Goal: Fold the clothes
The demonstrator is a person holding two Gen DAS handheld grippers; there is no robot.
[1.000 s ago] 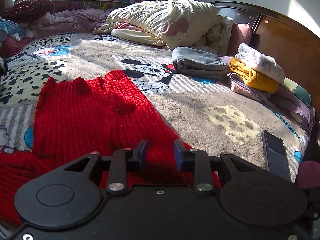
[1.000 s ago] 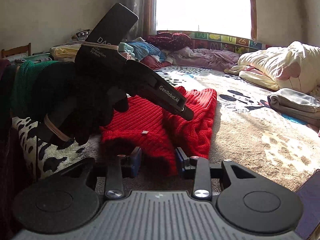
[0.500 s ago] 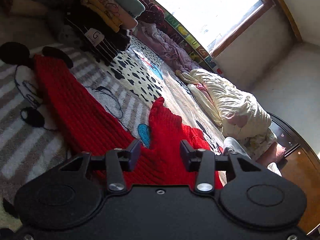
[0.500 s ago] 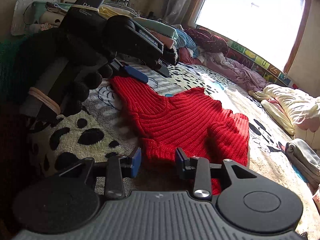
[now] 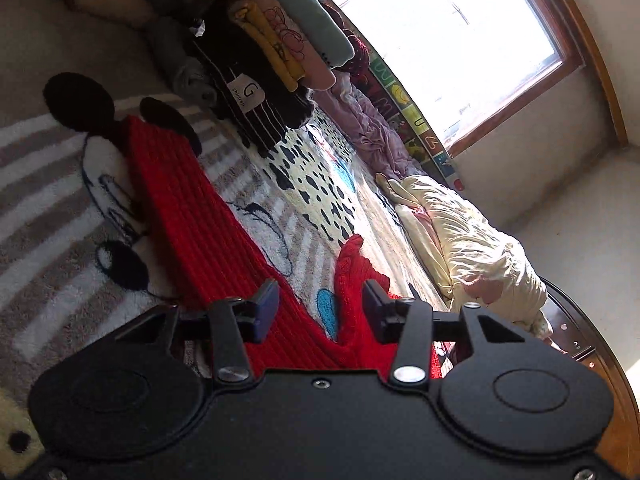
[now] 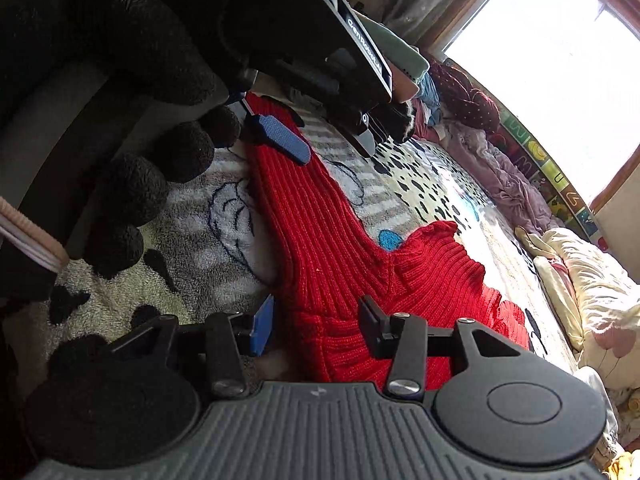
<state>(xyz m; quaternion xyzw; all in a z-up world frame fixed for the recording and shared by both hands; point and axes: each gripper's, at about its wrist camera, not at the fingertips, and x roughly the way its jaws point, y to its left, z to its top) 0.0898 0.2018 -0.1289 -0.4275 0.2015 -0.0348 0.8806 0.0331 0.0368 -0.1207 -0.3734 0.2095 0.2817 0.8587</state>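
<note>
A red ribbed sweater [image 5: 188, 208] lies spread on the cartoon-print bed blanket, one long sleeve stretched out toward the far cuff. My left gripper [image 5: 319, 308] is open, hovering just above the sweater where the sleeve joins the body. In the right wrist view the sweater [image 6: 320, 240] fills the middle. My right gripper [image 6: 316, 322] is open just above its near hem. The left gripper [image 6: 320, 136], held by a black-gloved hand, hangs over the far end of the sleeve, one blue pad [image 6: 280, 140] showing.
A stack of folded clothes [image 5: 260, 52] stands beyond the sleeve. A crumpled cream duvet [image 5: 472, 248] and purple bedding [image 5: 368, 128] lie under the window. The dark wooden bed frame [image 5: 600, 360] runs along the right.
Both grippers have rolled and swung left along the sleeve, and their jaws have opened wider. The sweater has not moved.
</note>
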